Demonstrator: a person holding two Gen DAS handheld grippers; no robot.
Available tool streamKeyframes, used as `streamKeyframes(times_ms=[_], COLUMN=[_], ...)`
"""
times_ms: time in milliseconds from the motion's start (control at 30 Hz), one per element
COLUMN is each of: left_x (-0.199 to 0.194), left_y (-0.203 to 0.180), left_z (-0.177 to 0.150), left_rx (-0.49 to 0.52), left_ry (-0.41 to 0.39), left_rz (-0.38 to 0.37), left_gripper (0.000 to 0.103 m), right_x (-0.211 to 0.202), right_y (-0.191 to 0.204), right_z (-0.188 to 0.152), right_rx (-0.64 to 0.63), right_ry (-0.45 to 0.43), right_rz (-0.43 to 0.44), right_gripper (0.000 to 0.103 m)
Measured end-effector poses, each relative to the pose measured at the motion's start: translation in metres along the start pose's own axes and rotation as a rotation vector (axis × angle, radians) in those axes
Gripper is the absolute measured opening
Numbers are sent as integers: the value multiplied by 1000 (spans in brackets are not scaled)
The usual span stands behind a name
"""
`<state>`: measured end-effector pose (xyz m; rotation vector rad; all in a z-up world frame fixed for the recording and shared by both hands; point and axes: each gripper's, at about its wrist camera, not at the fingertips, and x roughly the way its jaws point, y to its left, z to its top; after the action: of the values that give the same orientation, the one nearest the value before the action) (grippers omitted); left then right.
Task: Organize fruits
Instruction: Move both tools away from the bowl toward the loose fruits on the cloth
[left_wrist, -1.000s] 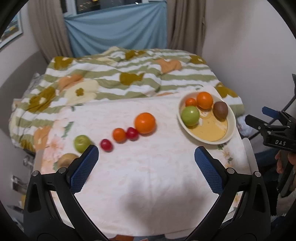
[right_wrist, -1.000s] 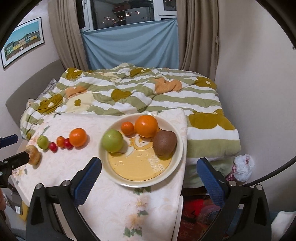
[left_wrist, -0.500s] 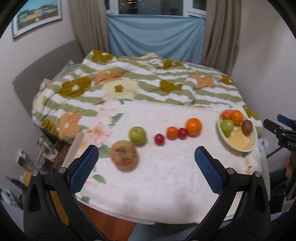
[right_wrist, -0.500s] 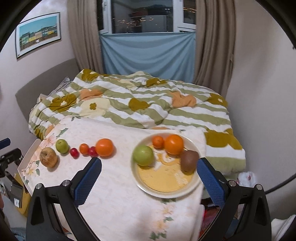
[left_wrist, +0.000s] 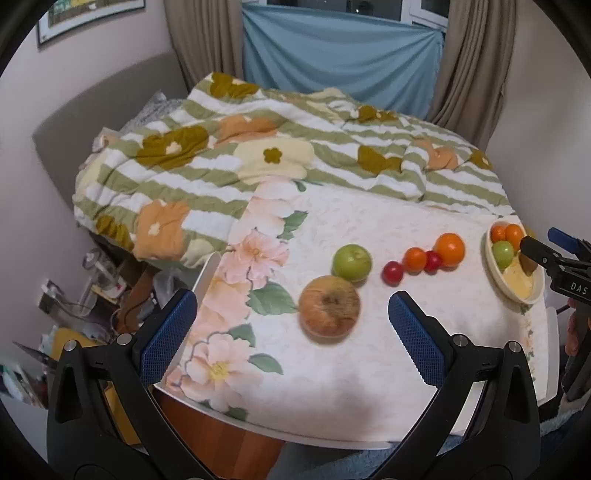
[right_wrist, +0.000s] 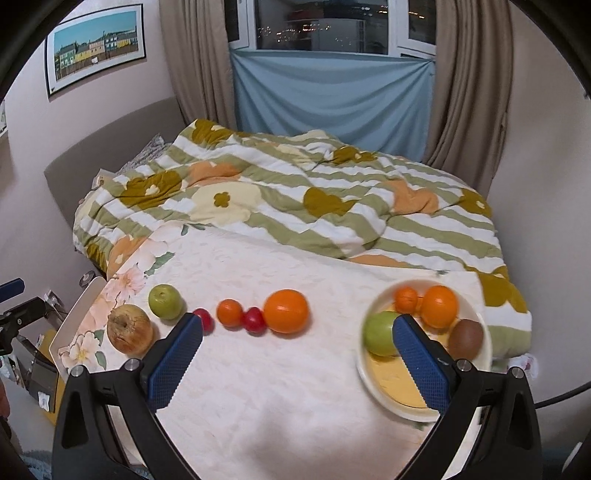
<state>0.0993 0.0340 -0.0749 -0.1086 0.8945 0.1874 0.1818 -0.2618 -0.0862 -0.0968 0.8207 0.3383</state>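
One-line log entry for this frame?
left gripper: open, over russet apple | right gripper: open, empty | bowl: four fruits

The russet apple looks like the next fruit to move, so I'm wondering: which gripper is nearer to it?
Left. The left gripper is open with the russet apple just ahead between its fingers. The right gripper, also open, sits toward the plate, the apple off to its left.

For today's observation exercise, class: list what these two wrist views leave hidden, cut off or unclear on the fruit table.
- Green apple in the bowl: right wrist view, partly behind the right hand-held gripper finger.
- Kiwi: left wrist view, mostly hidden by the right hand-held gripper's arm.
- Small red fruit: right wrist view, partly covered by a finger.
- Bowl: left wrist view, pattern too small to read.
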Motion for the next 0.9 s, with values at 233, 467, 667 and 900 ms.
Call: streamKeyframes(times_ms=[233, 467, 667, 900], left_x=[45, 87, 107, 120], left_y=[25, 34, 23, -2], left_z=[6, 2, -8, -14], left_rx=[8, 20, 3, 14], left_ry=[97, 188, 239, 266], left_rz=[-57, -121, -148, -107], left_gripper=[103, 103, 103, 103], right_x=[38, 75, 98, 121], right_y=[30, 57, 66, 65], right_z=[8, 15, 14, 8], right_rx=[-7, -87, -200, -347], right_ry=[52, 71, 111, 168], right_rz=[-2, 6, 43, 137], right_gripper=[102, 102, 102, 101])
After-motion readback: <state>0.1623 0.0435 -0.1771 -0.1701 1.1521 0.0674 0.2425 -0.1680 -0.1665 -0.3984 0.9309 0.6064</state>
